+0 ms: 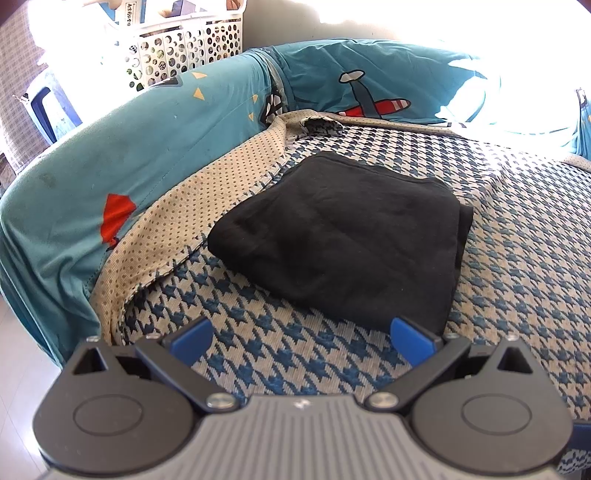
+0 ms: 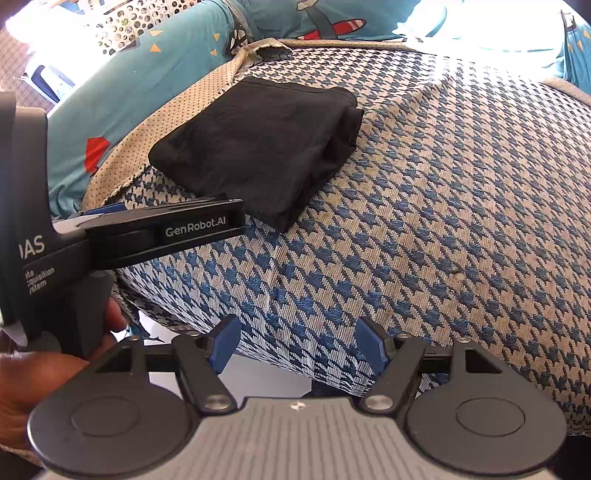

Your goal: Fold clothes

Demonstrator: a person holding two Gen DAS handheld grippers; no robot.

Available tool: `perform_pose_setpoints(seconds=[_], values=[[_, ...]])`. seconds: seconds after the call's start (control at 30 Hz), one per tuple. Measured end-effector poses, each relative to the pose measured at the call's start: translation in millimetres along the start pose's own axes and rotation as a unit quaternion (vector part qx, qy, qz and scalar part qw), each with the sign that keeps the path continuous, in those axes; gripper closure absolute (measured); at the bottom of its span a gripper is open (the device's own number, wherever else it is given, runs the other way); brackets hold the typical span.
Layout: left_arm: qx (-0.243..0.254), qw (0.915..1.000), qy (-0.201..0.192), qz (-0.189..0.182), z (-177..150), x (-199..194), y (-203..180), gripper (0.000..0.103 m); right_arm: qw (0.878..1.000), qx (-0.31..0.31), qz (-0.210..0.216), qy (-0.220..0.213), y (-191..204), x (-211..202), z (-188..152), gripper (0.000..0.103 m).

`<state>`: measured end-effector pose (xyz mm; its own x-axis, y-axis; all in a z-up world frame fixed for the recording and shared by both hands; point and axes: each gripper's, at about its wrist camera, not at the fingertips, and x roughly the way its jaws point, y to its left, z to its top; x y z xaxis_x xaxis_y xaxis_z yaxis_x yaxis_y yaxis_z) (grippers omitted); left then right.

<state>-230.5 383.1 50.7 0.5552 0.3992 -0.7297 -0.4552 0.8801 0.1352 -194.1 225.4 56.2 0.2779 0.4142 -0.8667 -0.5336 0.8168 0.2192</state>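
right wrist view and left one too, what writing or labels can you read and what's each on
"GenRobot.AI": on the black arm of the left tongs, seen in the right wrist view.
"AS": on its handle, first letter cut off.
Small lines beneath: partly cut off, unreadable.
Label on the white basket: overexposed, unreadable.

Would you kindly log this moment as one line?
black garment: folded, on houndstooth cover | left hand-held gripper: open, empty | right hand-held gripper: open, empty

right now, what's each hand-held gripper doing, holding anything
Left hand-held gripper: open, holding nothing, just short of the folded black garment.
Right hand-held gripper: open, holding nothing, over the houndstooth cover.
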Motion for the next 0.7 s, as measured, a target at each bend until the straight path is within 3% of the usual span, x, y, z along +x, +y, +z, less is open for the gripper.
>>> perform_pose_setpoints(seconds=[0.7], values=[[0.000,1.0000,0.004,0.005,0.4,2.6,0.6,0.000,1.000,0.000,-0.001,-0.002,-0.8,0.5,1.4,0.035]])
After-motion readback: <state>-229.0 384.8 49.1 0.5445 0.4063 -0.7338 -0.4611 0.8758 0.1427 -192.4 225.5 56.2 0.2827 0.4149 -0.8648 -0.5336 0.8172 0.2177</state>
